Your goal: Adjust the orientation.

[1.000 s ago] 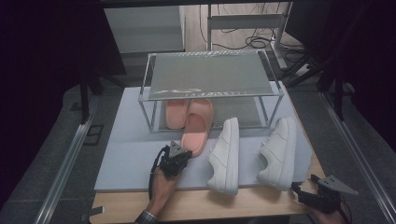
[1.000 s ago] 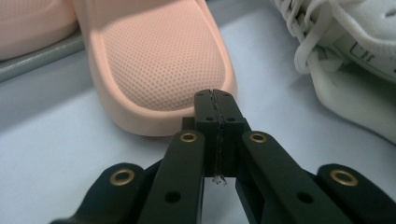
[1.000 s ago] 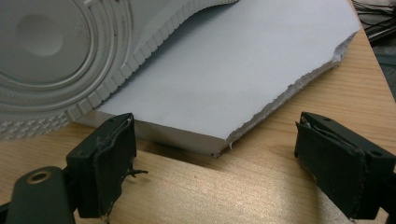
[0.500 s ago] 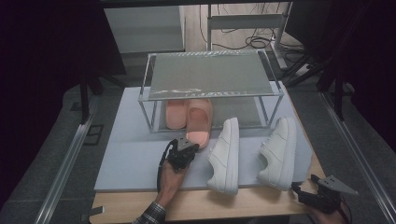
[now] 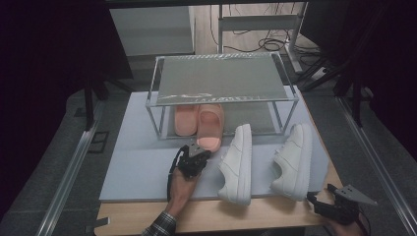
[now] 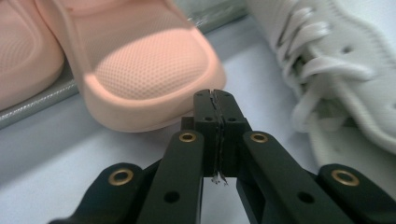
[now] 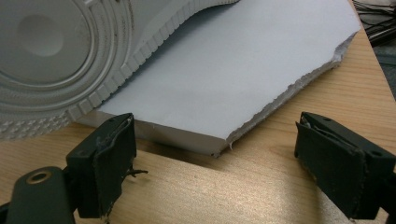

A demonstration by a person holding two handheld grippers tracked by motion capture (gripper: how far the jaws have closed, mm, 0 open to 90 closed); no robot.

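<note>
Resting on the pale grey foam mat (image 5: 133,162), the left gripper (image 5: 199,151) points its two black jaws at the heel end of the pink rubber slide sandal (image 5: 210,129), and in the left gripper view (image 6: 215,100) those jaws are pressed flat together with nothing between them. Their tips sit just at the rounded rim of that sandal (image 6: 140,70); whether they touch it I cannot tell. The sandal lies half under the silver wire-frame shoe rack with a grey mesh shelf (image 5: 221,76), its heel sticking out past the rack's front edge onto the mat. A second pink slide sandal (image 5: 186,119) lies just beside it, further under the rack.

To the right of the left gripper, a white lace-up leather sneaker (image 5: 237,164) lies on the mat, near the sandal, and its laces (image 6: 322,74) show close by in the left gripper view. Another white sneaker (image 5: 291,162) lies apart from the first, nearer the right edge of the mat.

The right gripper (image 5: 314,200) sits low at the near right corner of the light wooden table (image 5: 275,216). In the right gripper view (image 7: 215,163) its jaws stand wide apart and empty over the bare wood, facing the torn corner of the mat and the ridged grey sole (image 7: 51,60) of that sneaker
</note>
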